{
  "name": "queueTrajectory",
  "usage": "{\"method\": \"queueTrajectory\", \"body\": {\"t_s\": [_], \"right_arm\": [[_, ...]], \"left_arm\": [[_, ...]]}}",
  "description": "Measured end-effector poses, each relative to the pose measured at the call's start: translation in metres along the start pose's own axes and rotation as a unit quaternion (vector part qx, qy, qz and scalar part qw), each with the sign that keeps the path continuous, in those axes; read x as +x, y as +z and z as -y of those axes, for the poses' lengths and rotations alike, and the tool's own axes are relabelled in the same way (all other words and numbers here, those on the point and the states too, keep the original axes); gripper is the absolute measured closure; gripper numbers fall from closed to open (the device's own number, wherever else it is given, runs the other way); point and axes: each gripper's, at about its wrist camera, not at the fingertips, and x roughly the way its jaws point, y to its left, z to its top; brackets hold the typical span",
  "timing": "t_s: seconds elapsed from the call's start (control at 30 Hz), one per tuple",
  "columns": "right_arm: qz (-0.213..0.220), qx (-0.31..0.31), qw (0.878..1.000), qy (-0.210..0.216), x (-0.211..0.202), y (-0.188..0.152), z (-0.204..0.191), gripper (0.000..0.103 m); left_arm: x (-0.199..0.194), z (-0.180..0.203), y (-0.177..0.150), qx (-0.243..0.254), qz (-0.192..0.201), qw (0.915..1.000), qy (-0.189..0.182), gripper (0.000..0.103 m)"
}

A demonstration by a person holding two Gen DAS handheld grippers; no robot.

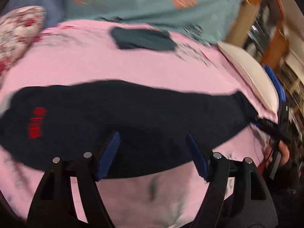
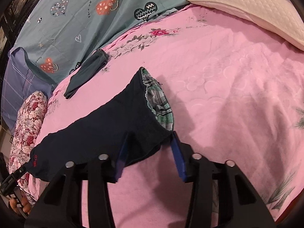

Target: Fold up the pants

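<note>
Dark navy pants point(image 1: 123, 114) lie stretched across the pink bed sheet point(image 1: 95, 62), with red stitched lettering point(image 1: 37, 122) near their left end. My left gripper point(image 1: 153, 134) hovers open over the pants' near edge, and nothing is between its blue pads. In the right wrist view the pants point(image 2: 104, 129) end in an opening that shows a green plaid lining point(image 2: 161, 106). My right gripper point(image 2: 150, 134) straddles that end: the cloth lies between its fingers, which stand apart. The right gripper point(image 1: 279, 131) also shows at the left view's right edge.
A folded dark grey-green garment point(image 2: 87, 72) lies farther back on the sheet. Behind it are a teal quilt with hearts point(image 2: 85, 19), a cream pillow point(image 2: 256, 9) and a floral pillow point(image 2: 28, 133). Wooden shelving point(image 1: 266, 28) stands beyond the bed.
</note>
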Motion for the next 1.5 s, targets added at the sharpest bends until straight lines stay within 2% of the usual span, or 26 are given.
{"method": "queueTrajectory", "body": {"t_s": [0.03,0.13,0.23,0.33,0.4,0.5,0.57,0.63,0.67,0.7,0.73,0.8,0.97,1.03,1.1,1.13,1.2,1.23,1.27,1.33,1.4,1.5], "right_arm": [[0.002,0.002,1.0,0.003,0.001,0.0,0.0,0.082],[0.013,0.012,1.0,0.014,-0.002,-0.001,0.0,0.087],[0.051,-0.008,0.998,0.031,-0.019,0.002,-0.021,0.088],[0.067,-0.081,0.992,0.07,-0.034,0.006,-0.078,0.088],[0.063,-0.144,0.982,0.108,-0.036,0.002,-0.131,0.088],[0.02,-0.239,0.959,0.152,-0.021,-0.024,-0.201,0.088],[-0.037,-0.291,0.945,0.143,0.008,-0.05,-0.232,0.087],[-0.128,-0.333,0.927,0.114,0.052,-0.081,-0.247,0.082],[-0.13,-0.344,0.924,0.107,0.058,-0.089,-0.248,0.073],[-0.108,-0.357,0.921,0.115,0.052,-0.093,-0.25,0.066],[-0.104,-0.361,0.918,0.127,0.046,-0.092,-0.251,0.062],[-0.079,-0.366,0.916,0.144,0.025,-0.085,-0.25,0.055],[-0.044,-0.347,0.924,0.156,-0.006,-0.061,-0.238,0.055],[-0.05,-0.335,0.929,0.149,0.0,-0.055,-0.24,0.055],[-0.074,-0.331,0.928,0.151,0.015,-0.056,-0.246,0.055],[-0.087,-0.333,0.927,0.151,0.023,-0.06,-0.25,0.057],[-0.127,-0.344,0.92,0.139,0.043,-0.071,-0.255,0.068],[-0.143,-0.344,0.919,0.126,0.053,-0.075,-0.255,0.083],[-0.154,-0.336,0.921,0.121,0.059,-0.077,-0.254,0.088],[-0.151,-0.307,0.929,0.143,0.056,-0.07,-0.246,0.091],[-0.122,-0.292,0.934,0.165,0.039,-0.057,-0.243,0.091],[-0.1,-0.296,0.93,0.194,0.012,-0.042,-0.247,0.091]], "left_arm": [[0.017,0.014,0.0,0.023,-0.015,0.9996,-0.001,0.029],[0.045,0.028,-0.003,0.044,-0.043,0.9981,0.001,0.029],[0.046,0.023,-0.005,0.041,-0.04,0.9983,0.003,0.029],[0.038,0.01,-0.008,0.023,-0.028,0.9992,0.014,0.029],[0.027,-0.003,-0.011,-0.001,-0.013,0.9996,0.023,0.029],[0.007,-0.03,-0.015,-0.049,0.015,0.9977,0.044,0.026],[-0.003,-0.051,-0.02,-0.079,0.023,0.9946,0.064,0.022],[-0.008,-0.067,-0.027,-0.101,0.019,0.9919,0.075,0.022],[-0.01,-0.072,-0.03,-0.107,0.018,0.9911,0.077,0.022],[-0.012,-0.075,-0.032,-0.11,0.018,0.9909,0.076,0.022],[-0.015,-0.076,-0.034,-0.108,0.021,0.9912,0.074,0.022],[-0.02,-0.071,-0.033,-0.099,0.026,0.9925,0.067,0.022],[-0.019,-0.042,-0.029,-0.041,0.034,0.9983,0.024,0.02],[-0.008,-0.033,-0.027,-0.023,0.02,0.9994,0.014,0.02],[0.001,-0.025,-0.027,-0.009,0.007,0.9999,0.009,0.02],[0.005,-0.022,-0.028,-0.002,0.002,0.9999,0.01,0.02],[0.012,-0.021,-0.03,0.006,-0.008,0.9998,0.02,0.02],[0.014,-0.021,-0.03,0.006,-0.009,0.9997,0.022,0.02],[0.016,-0.02,-0.03,0.007,-0.008,0.9997,0.024,0.02],[0.017,-0.019,-0.03,0.011,-0.006,0.9995,0.028,0.02],[0.019,-0.019,-0.03,0.012,-0.005,0.9995,0.029,0.02],[0.018,-0.021,-0.03,0.01,-0.003,0.9996,0.026,0.02]]}}
